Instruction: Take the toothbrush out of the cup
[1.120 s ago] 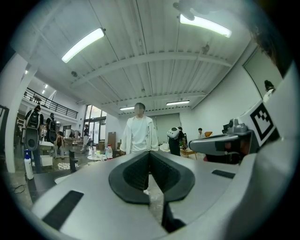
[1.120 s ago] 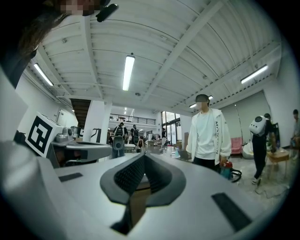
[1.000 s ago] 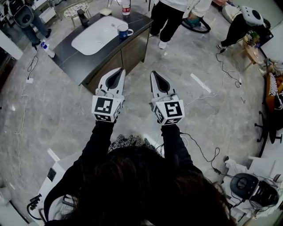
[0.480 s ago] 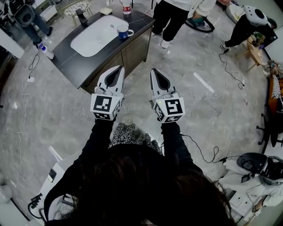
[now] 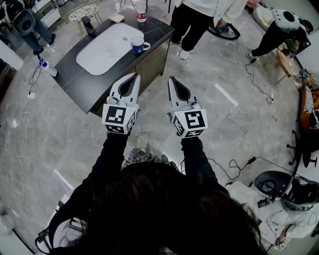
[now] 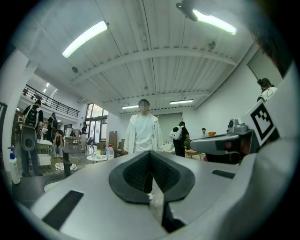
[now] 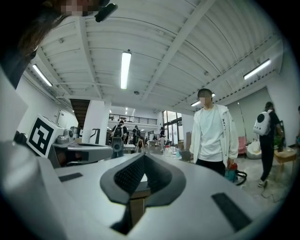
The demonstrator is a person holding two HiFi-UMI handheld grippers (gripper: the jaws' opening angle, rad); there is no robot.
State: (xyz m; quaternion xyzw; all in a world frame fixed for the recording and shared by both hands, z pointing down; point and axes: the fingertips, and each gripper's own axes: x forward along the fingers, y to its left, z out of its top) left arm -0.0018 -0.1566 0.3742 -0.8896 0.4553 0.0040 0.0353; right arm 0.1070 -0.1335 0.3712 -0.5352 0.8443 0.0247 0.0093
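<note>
A blue cup (image 5: 138, 46) stands on the dark counter (image 5: 84, 79), just right of a white basin (image 5: 102, 42). The toothbrush in it is too small to make out. Both grippers are held level side by side, short of the counter's near corner and well apart from the cup. My left gripper (image 5: 135, 75) is shut with nothing in it, its pads meeting in the left gripper view (image 6: 150, 152). My right gripper (image 5: 171, 78) is also shut and empty, as the right gripper view (image 7: 143, 155) shows.
A water bottle (image 5: 141, 12) and a black object (image 5: 88, 25) stand at the counter's far edge. A person in white (image 5: 199, 15) stands beyond its right end. A spray bottle (image 5: 46, 67) sits left of the counter. Cables (image 5: 234, 164) trail over the floor to the right.
Both grippers have advanced together toward the counter, which now lies nearer and lower in the head view. Their jaws have stayed shut.
</note>
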